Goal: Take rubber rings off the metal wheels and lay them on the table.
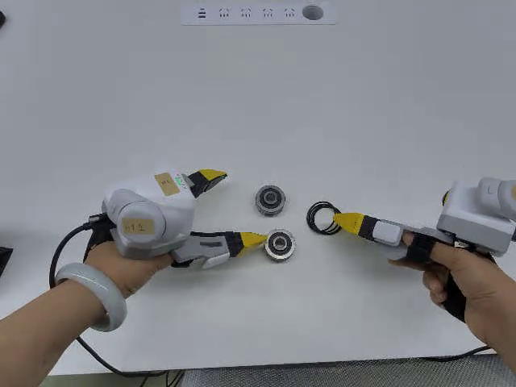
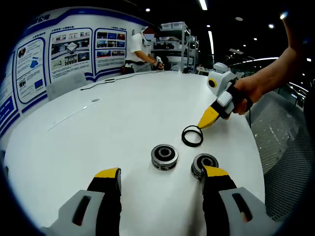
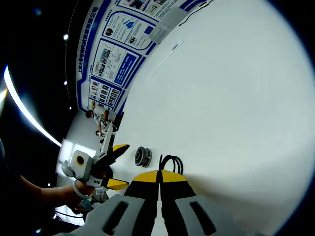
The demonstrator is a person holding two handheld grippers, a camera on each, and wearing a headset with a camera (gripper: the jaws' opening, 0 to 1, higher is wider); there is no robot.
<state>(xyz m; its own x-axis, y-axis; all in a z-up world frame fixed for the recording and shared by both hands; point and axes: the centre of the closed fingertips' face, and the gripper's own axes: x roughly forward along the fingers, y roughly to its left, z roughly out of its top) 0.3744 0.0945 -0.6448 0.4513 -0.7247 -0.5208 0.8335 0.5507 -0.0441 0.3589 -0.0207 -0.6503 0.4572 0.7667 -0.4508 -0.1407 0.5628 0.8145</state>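
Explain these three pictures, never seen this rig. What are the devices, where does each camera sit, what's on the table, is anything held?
There is no robot arm here. A person holds a two-jaw gripper in each hand. The head view comes from a headset camera looking down at the white table. Each round picture comes from a camera riding on one gripper.

On the table lie a farther metal wheel, a nearer metal wheel and loose black rubber rings.

The left gripper is open, with one jaw tip beside the nearer metal wheel. The right gripper is shut, with its tips at the rubber rings. Whether it pinches them is unclear.
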